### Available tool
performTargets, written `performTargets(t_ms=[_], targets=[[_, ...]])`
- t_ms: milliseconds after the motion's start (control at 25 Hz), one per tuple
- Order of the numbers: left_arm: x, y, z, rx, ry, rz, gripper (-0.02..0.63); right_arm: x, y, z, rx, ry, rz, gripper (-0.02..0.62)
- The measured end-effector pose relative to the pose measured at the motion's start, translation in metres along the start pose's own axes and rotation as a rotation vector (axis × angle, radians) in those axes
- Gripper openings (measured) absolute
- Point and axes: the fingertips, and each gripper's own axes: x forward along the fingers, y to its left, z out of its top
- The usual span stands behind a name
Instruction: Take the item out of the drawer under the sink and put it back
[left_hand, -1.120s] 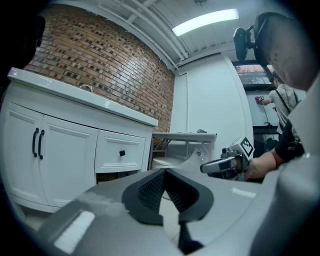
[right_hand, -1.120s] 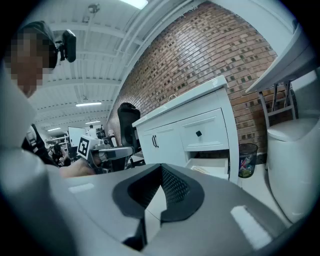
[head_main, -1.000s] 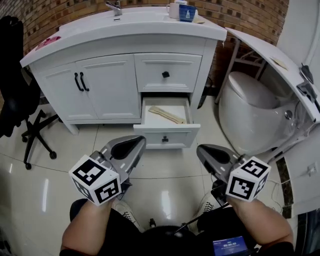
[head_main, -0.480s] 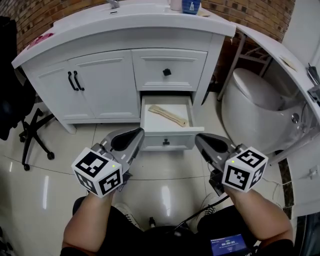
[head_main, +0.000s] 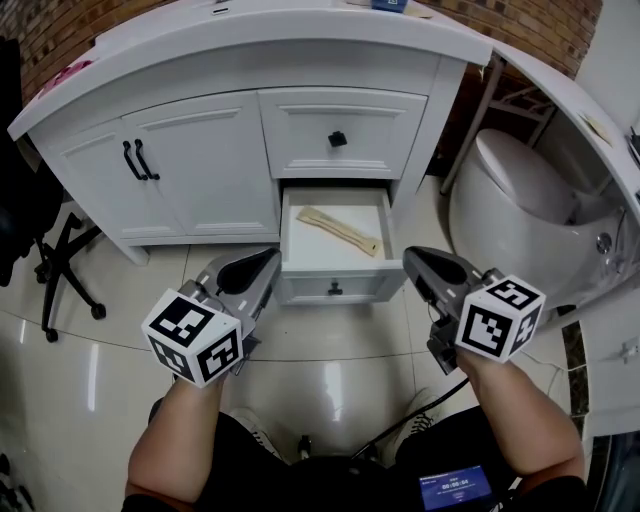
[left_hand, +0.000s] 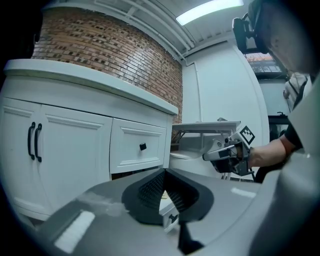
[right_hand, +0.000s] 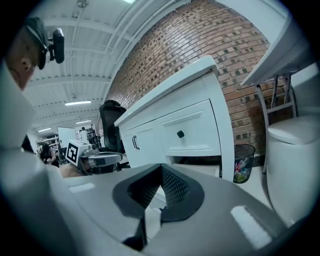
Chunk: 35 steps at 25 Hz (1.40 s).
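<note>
The lower drawer (head_main: 300, 282) of the white vanity stands pulled out. A flat beige wooden item (head_main: 340, 231) lies slantwise on its floor. My left gripper (head_main: 266, 264) hovers just left of the drawer front, shut and empty. My right gripper (head_main: 414, 261) hovers just right of the drawer front, also shut with nothing in it. In the left gripper view the closed jaws (left_hand: 164, 172) point at the vanity, with the drawer front (left_hand: 169, 214) low behind them. In the right gripper view the jaws (right_hand: 161, 167) meet at the tip.
Above the open drawer is a closed drawer (head_main: 340, 135), and two cabinet doors (head_main: 170, 165) stand left of it. A white toilet (head_main: 530, 195) stands at the right, a black office chair (head_main: 45, 240) at the left. A waste bin (right_hand: 243, 163) sits beside the vanity.
Both grippers have moved forward and a little down toward the open drawer; their tips now flank its front. The jaws have stayed shut.
</note>
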Motion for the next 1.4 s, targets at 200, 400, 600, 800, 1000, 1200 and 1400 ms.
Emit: performTargets(t_ms=[200, 400, 600, 800, 1000, 1200, 1400], targets=[[0.011, 0.010, -0.009, -0.015, 0.021, 0.001, 0.006, 0.011, -0.011, -0.005, 0.007, 0.020, -0.003, 0.002], [0.018, 0.016, -0.014, -0.021, 0.033, 0.003, 0.006, 0.015, -0.016, -0.009, -0.001, 0.036, -0.003, 0.002], [0.023, 0.019, -0.017, -0.032, 0.042, 0.005, 0.006, 0.021, -0.022, -0.013, 0.001, 0.056, -0.010, 0.002], [0.028, 0.021, -0.018, -0.020, 0.046, 0.010, 0.006, 0.036, -0.022, -0.021, -0.061, 0.142, 0.008, 0.002], [0.029, 0.022, -0.019, -0.028, 0.048, -0.004, 0.006, 0.050, -0.022, -0.013, -0.134, 0.203, 0.013, 0.002], [0.029, 0.026, -0.021, -0.040, 0.051, -0.010, 0.006, 0.073, -0.027, -0.009, -0.245, 0.275, 0.040, 0.008], [0.030, 0.028, -0.025, -0.075, 0.048, -0.008, 0.006, 0.129, -0.038, -0.017, -0.408, 0.410, 0.071, 0.037]])
